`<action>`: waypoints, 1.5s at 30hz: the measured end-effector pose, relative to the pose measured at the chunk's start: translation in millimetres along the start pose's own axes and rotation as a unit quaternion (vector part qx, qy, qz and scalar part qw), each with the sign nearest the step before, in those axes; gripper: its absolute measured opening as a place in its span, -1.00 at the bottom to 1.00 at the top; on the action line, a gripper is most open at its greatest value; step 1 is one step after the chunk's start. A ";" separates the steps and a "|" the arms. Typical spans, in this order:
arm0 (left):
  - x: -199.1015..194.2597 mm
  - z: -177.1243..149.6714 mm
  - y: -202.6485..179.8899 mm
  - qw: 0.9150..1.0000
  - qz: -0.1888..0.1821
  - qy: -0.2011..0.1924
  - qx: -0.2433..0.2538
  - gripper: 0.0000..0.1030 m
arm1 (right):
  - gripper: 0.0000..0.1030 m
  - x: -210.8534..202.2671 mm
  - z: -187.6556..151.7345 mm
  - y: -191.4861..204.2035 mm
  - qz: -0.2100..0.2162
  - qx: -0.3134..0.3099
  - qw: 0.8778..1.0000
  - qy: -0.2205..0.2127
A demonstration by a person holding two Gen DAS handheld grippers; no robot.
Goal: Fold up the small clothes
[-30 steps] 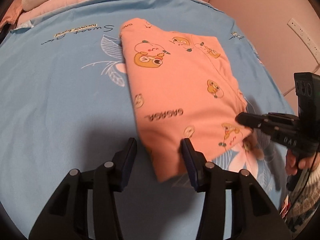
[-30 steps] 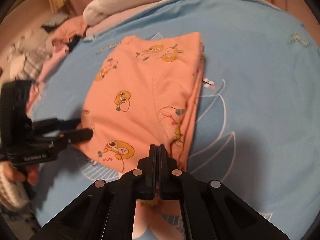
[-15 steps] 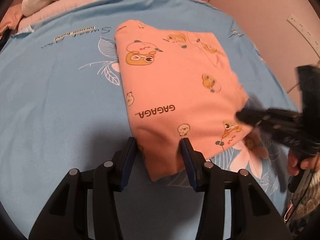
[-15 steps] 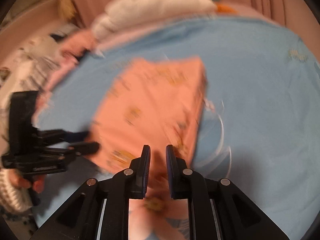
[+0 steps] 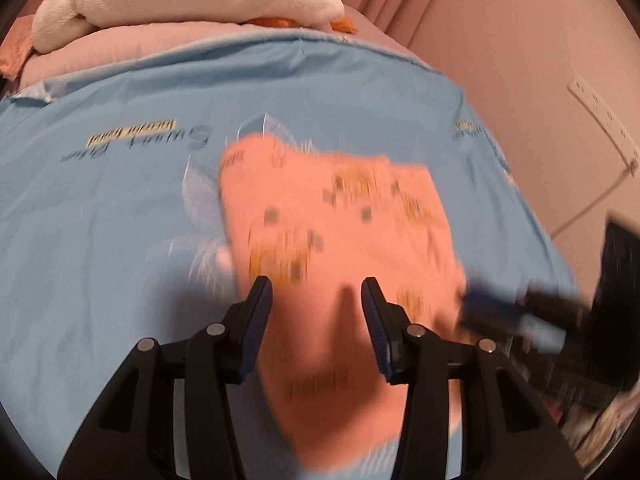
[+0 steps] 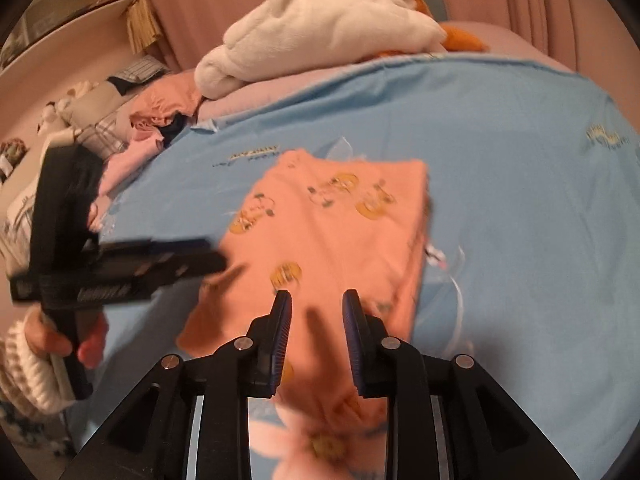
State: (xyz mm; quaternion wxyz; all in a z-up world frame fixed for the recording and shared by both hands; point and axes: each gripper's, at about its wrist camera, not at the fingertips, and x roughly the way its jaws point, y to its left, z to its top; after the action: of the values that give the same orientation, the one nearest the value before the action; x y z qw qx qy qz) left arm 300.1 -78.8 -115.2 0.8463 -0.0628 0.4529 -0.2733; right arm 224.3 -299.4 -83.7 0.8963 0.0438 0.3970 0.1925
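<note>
A folded orange garment (image 5: 340, 232) with cartoon prints lies flat on the blue sheet (image 5: 100, 220). This view is blurred by motion. My left gripper (image 5: 316, 300) hovers open over the garment's near half, nothing between its fingers. The right gripper (image 5: 500, 312) shows as a dark smear at the garment's right edge. In the right wrist view, the garment (image 6: 332, 232) lies ahead of my right gripper (image 6: 316, 308). Its jaws are opening above the near edge, and no cloth is pinched between them. The left gripper (image 6: 212, 260), held by a hand (image 6: 56, 340), points at the garment's left side.
A white plush bundle (image 6: 320, 28) sits on pink bedding at the back of the bed. Loose clothes (image 6: 132, 120) are heaped at the far left. A wall with a power strip (image 5: 604, 120) stands close on the right of the bed.
The right gripper, shut at the garment's near edge a second ago, has opened and lifted. The left gripper has moved forward over the garment. The garment lies folded as before.
</note>
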 end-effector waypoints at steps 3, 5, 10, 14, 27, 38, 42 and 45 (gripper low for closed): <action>21.9 22.5 4.3 1.000 -0.001 -0.001 -0.012 -0.19 | -0.50 9.9 -7.7 -3.0 -0.003 0.000 1.000 0.009; 46.3 27.8 9.7 0.999 0.012 0.033 -0.019 -0.38 | -0.53 17.4 -15.5 -13.9 -0.007 0.012 1.000 0.027; 53.2 27.6 8.8 0.999 0.025 0.026 -0.001 -0.46 | -0.56 13.9 -21.3 -17.1 0.006 0.013 0.999 0.035; 23.6 16.3 5.9 1.000 0.021 0.011 0.000 -0.41 | -0.53 0.3 -15.8 -18.2 0.031 0.027 0.998 0.037; 7.7 -60.1 3.9 0.999 0.011 0.041 0.006 -0.17 | -0.26 61.2 53.8 -68.0 -0.039 0.117 0.992 0.040; 4.5 -64.3 -1.8 0.999 0.023 0.046 0.015 -0.17 | -0.41 22.1 45.4 -56.4 -0.017 0.114 0.993 -0.002; 6.5 -63.6 -1.9 0.998 0.029 0.049 0.013 -0.17 | -0.41 -3.6 22.9 -27.2 -0.012 0.056 0.998 0.002; 6.6 -63.5 -2.1 0.998 0.033 0.050 0.013 -0.17 | -0.41 -2.3 -1.5 -16.7 -0.033 0.016 0.999 0.032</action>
State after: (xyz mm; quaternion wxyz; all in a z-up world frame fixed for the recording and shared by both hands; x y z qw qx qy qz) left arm 251.3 -75.0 -156.3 0.8318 -0.0228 0.4931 -0.2537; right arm 227.0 -315.8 -87.0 0.8882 0.0388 0.4296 0.1580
